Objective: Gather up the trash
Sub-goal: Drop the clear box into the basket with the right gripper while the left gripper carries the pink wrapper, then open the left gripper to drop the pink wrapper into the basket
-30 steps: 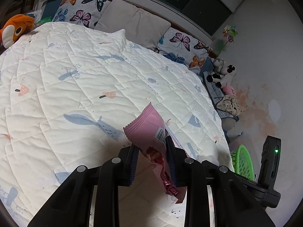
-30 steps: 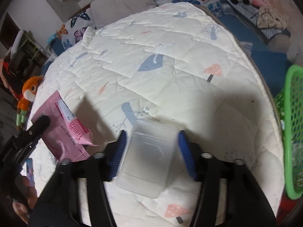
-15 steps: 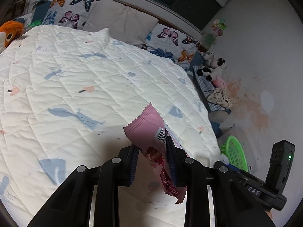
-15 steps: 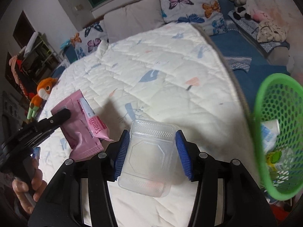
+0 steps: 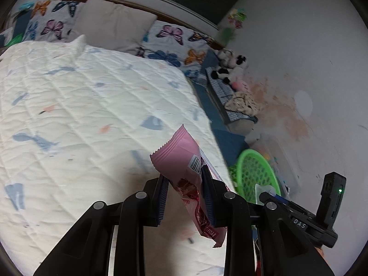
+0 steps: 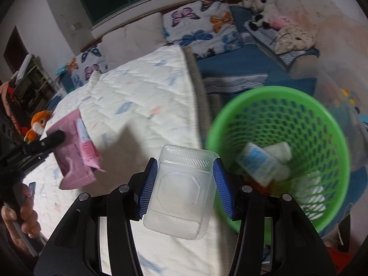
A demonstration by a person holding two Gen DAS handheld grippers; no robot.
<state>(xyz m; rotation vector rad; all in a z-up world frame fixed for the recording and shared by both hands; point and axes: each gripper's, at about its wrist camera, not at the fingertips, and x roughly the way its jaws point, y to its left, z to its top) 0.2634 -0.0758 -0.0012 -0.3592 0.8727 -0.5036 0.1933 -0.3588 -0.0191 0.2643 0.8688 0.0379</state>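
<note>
Nearing basket rim (image 6: 232, 112), container (image 6: 181, 191) clamped

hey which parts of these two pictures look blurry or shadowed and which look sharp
Left wrist view: the pink wrapper in the left claw is sharp, the quilt smeared, a dark shadow under the claw. Right wrist view: the clear plastic box in the right claw is fairly crisp, the green basket and its contents motion-blurred, a shadow across the quilt; both views bend at the edges.
</note>
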